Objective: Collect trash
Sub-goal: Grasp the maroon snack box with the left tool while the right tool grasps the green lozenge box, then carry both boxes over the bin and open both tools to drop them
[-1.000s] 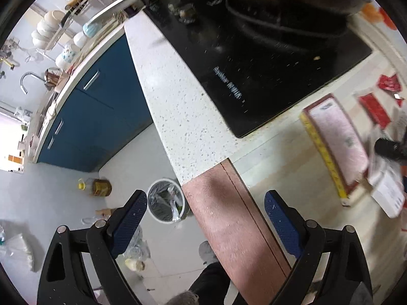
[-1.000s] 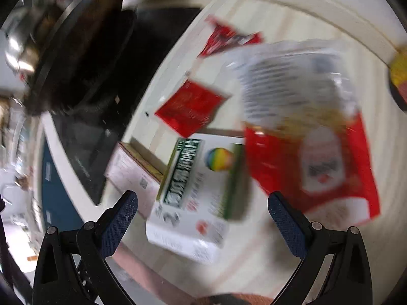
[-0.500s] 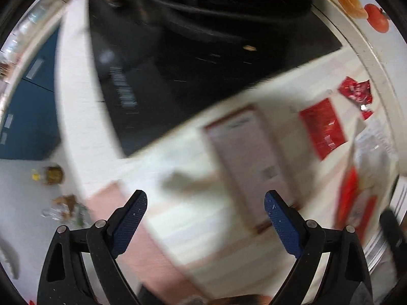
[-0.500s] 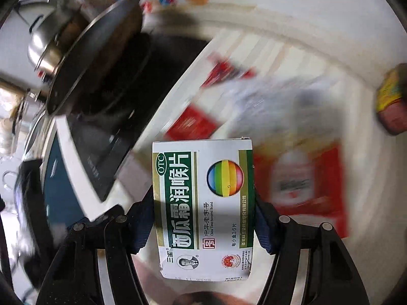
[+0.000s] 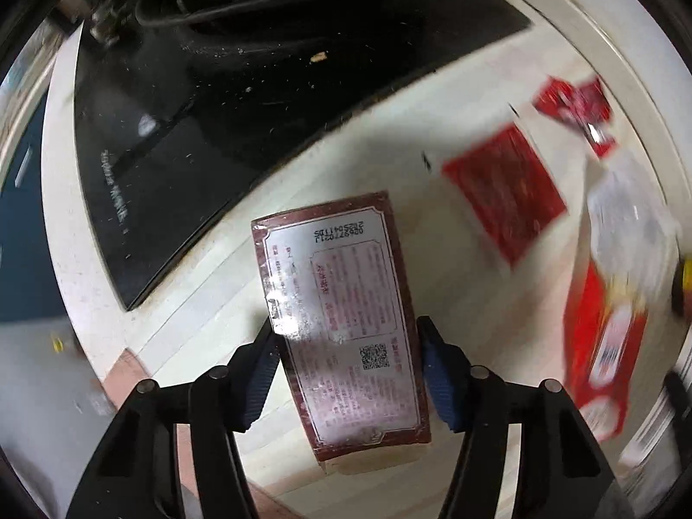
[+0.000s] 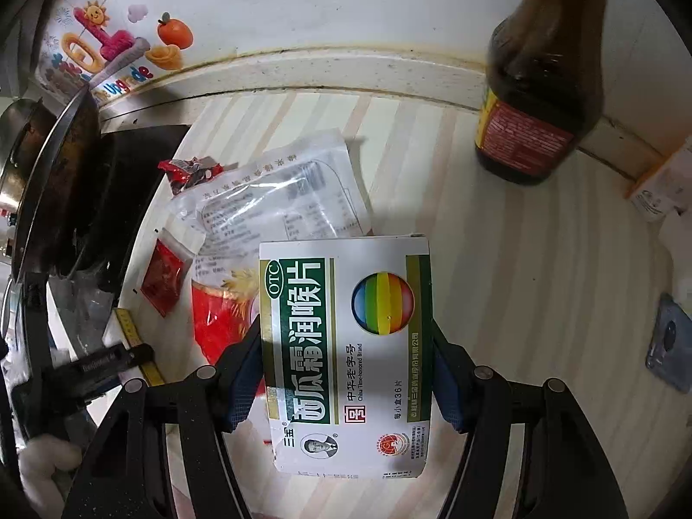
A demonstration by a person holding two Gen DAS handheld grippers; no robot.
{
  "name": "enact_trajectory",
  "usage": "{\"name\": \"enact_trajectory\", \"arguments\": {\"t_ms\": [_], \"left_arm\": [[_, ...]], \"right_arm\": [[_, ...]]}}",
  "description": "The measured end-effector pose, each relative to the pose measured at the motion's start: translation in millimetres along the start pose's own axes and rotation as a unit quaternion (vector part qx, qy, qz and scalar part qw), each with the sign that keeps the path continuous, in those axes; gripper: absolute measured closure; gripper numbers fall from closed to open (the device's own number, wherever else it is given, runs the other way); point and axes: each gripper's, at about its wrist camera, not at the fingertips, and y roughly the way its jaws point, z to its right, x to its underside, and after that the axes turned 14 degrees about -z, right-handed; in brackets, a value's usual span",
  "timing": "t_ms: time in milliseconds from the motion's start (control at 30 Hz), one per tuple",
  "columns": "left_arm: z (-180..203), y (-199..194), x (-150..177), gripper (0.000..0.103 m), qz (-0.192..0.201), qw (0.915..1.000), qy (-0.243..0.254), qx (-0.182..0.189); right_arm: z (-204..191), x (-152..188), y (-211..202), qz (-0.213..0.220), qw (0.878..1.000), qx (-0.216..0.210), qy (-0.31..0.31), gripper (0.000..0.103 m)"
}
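glossy flat maroon carton (image 5: 346, 324) pinched in left gripper (image 5: 346, 372).

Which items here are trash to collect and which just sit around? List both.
Trash: maroon box in left gripper; green-white box in right gripper; red sachet; clear-and-red bag; crumpled red wrapper.

Lying about: sauce bottle; pan; cooktop.

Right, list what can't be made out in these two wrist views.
- Left wrist view: the fine print on the dark-red bordered flat box in the left tongs is too small and glared over.
- Left wrist view: the large red-and-clear plastic bag at the right edge is motion-blurred.
- Right wrist view: the white-and-green lozenge box in the right tongs hides part of that bag.
- Right wrist view: the dark brown glass bottle is cut off by the top edge.
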Motion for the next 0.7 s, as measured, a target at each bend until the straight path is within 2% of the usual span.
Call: {"name": "enact_trajectory", "arguments": {"t_ms": [167, 333, 533, 700], "left_arm": [[-23, -21, 39, 0.046, 0.040, 0.9990, 0.017, -0.011], [-75, -47, 75, 0.046, 0.069, 0.9972, -0.009, 0.026], [-174, -75, 127, 0.046, 0.120, 0.9891, -0.061, 0.061], [-263, -67, 175, 0.046, 0.136, 0.9822, -0.118, 0.055]], "right_arm": [[-20, 21, -10, 0.011, 0.999, -0.007, -0.032, 0.034], [-57, 58, -16, 0.006, 0.997, -0.026, -0.078, 0.034], [-130, 117, -18, -0.010, 0.988, -0.054, -0.141, 0.034], [-219, 182, -3, -0.031, 0.971, -0.062, -0.229, 0.034]]}}
